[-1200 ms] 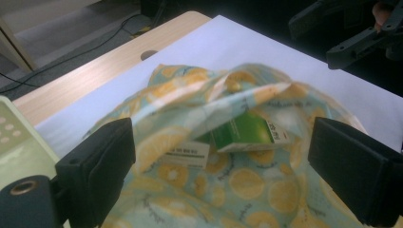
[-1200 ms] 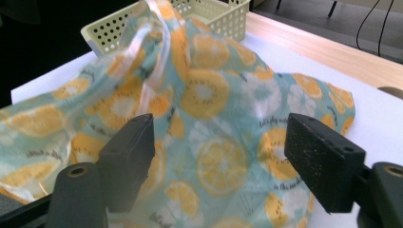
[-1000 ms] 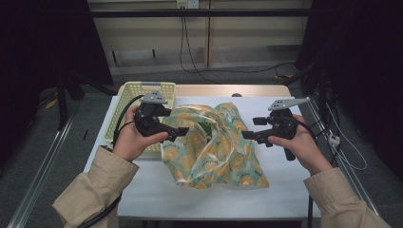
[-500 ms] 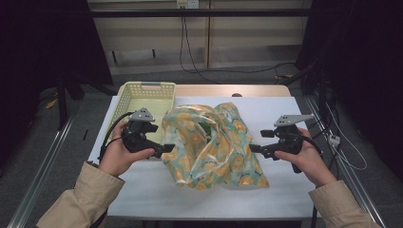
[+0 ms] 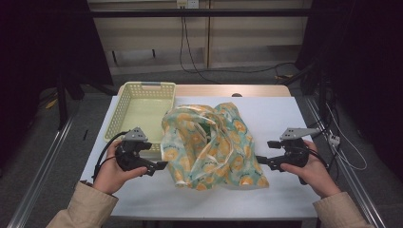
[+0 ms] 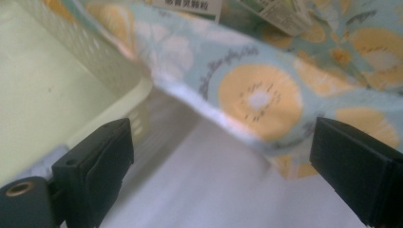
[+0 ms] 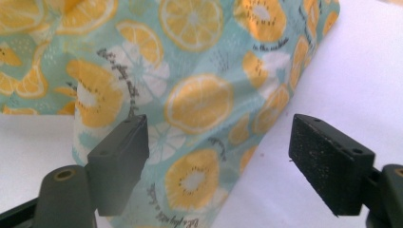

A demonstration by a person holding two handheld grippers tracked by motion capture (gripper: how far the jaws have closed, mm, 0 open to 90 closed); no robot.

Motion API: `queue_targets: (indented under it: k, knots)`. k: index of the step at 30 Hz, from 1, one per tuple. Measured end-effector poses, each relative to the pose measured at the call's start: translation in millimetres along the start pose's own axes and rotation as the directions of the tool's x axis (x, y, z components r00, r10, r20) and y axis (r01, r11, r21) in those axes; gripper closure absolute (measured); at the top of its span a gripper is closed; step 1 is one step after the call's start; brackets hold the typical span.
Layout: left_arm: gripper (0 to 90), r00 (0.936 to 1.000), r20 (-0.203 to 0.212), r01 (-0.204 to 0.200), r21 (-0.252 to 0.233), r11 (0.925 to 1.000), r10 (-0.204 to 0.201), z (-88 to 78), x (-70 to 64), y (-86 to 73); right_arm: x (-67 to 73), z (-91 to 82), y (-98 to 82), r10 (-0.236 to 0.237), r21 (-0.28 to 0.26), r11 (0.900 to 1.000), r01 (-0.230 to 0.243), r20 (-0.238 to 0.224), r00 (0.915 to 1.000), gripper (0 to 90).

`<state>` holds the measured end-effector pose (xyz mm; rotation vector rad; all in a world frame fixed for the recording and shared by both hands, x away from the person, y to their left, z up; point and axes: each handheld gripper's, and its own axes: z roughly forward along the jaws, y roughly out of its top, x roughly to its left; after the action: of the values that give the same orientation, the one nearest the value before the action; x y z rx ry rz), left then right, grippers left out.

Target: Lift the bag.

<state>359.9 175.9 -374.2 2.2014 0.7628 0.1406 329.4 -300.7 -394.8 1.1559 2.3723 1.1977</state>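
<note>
a pale yellow plastic basket (image 5: 142,111) with perforated walls stands on the far left part of the white table (image 5: 285,118). behind the table, black cables (image 5: 190,52) hang down a beige wall and run over the grey floor (image 5: 62,156).

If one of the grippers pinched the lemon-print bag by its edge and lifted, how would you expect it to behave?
The bag would probably flop and sag, since it lies crumpled in loose folds on the table. Its glossy surface suggests thin plastic that may slip between the pads. Packets showing inside would likely shift and pull it down unevenly.
</note>
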Motion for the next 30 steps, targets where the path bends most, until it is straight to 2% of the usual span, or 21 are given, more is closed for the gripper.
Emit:
queue_targets:
  k: [5, 12, 15, 18, 20, 24, 26, 30]
  knots:
    - [7.3, 0.9997, 0.015, 0.017, -0.017, 0.9997, -0.016, 4.4, 0.6, -14.6, 2.3, 2.8, -11.8, 0.0, 0.007, 1.0, 0.0, 0.005, 1.0, 21.0]
    - [7.3, 0.9998, -0.004, 0.017, -0.008, 0.9998, -0.017, 9.9, 1.2, -28.4, 4.7, 6.4, -29.6, 0.012, 0.007, 1.0, -0.012, 0.002, 0.9999, 20.8]
    - [7.3, 0.9999, 0.001, 0.015, -0.004, 0.9999, -0.015, 12.6, 2.3, -35.5, 4.1, 6.7, -37.6, 0.026, 0.004, 1.0, -0.026, 0.002, 0.9997, 20.7]
    - [7.3, 0.9999, -0.008, 0.011, -0.003, 0.9999, -0.011, 15.5, 2.6, -41.7, 3.6, 7.8, -45.5, 0.022, 0.009, 1.0, -0.022, 0.017, 0.9996, 20.4]
    - [7.3, 0.9998, -0.002, 0.018, -0.014, 0.9998, -0.018, 17.3, 2.3, -45.8, 4.7, 8.3, -48.9, 0.02, 0.016, 1.0, -0.02, 0.027, 0.9994, 20.2]
    - [7.3, 1.0, -0.008, 0.005, -0.012, 0.9999, -0.005, 19.9, 3.0, -54.1, 4.8, 9.6, -55.3, 0.023, -0.004, 1.0, -0.023, 0.04, 0.9989, 19.6]
    - [7.3, 0.9999, 0.0, 0.016, -0.016, 0.9997, -0.016, 19.1, 4.4, -58.5, 4.5, 10.5, -57.9, 0.031, 0.0, 1.0, -0.031, 0.044, 0.9985, 18.4]
    - [6.6, 0.9993, -0.017, 0.032, -0.021, 0.9992, -0.033, 18.6, 7.6, -63.5, 6.2, 9.9, -59.5, 0.028, -0.007, 1.0, -0.028, 0.048, 0.9984, 18.2]
